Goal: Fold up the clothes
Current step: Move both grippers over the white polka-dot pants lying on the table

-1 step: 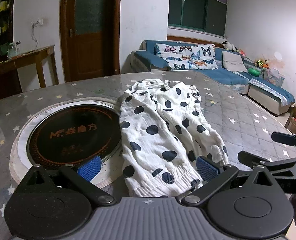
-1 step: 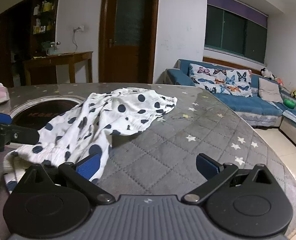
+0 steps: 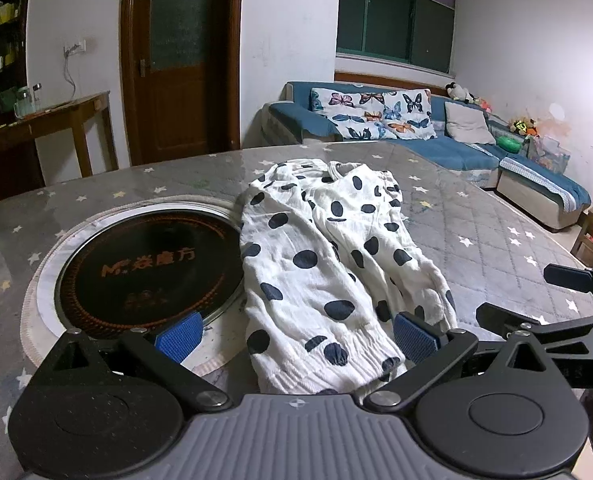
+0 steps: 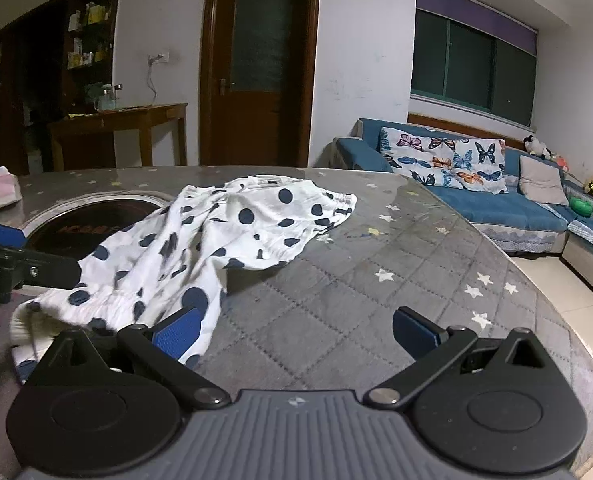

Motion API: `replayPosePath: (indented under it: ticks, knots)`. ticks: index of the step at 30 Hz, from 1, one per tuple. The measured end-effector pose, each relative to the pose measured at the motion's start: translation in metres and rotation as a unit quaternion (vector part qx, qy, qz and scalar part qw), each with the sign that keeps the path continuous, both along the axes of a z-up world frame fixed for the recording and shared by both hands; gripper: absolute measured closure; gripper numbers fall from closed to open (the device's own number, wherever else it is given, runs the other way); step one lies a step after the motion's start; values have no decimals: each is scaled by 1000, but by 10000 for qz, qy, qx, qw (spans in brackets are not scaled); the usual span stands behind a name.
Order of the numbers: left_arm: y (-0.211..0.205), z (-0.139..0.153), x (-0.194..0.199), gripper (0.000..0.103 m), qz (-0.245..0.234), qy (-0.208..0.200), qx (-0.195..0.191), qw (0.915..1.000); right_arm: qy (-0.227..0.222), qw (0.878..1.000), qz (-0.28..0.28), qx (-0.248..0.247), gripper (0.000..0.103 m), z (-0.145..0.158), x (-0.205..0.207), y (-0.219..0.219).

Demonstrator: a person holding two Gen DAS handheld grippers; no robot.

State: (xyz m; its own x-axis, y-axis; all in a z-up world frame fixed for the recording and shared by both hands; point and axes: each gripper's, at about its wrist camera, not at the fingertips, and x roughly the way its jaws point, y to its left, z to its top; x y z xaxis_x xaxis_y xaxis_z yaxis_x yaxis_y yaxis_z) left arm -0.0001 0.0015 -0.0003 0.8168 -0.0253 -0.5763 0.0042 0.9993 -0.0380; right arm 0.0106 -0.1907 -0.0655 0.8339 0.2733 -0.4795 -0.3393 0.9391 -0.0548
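- The white cloth garment with dark navy dots (image 3: 316, 276) is thin, crinkled and matt, with a gathered ribbed cuff at 6 o'clock.
- The grey quilted star-print worktop cover (image 3: 476, 232) has a smooth, faintly glossy sheen.
- The round black glass cooktop plate (image 3: 148, 268) is glossy inside a shiny metal ring.
- The left claw (image 3: 296, 338) is matt black plastic with rough-textured blue pads (image 3: 178, 336).
- The brown wooden door (image 4: 256, 80) looks polished.
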Motion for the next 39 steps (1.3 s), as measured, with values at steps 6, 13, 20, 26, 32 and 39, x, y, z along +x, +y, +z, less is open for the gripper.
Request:
replayPosePath:
  ticks: [6,13,20,26,32,39]
  knots:
    - [13,0,-12,0,-25,-138,86,9999,131,9999,48,46,0,-3,-5,10]
    - [7,1,-25,0,-107,-175,321,9993,284,9994,143,118,0,-5,-7,17]
    - [-3,0,-28,0,-193,-128,430,9988,389,9989,190,154,0,-7,-10,36]
    - [-5,-3,-33,0,-109,-22,500,9987,443,9983,284,249,0,-3,-20,37]
    - [-6,-3,-38,0,-69,-29,552,9984,463,9979,389,246,0,0,-31,46]
    - [-8,-4,-40,0,-51,-16,567,9984,471,9973,479,298,0,-1,-41,51]
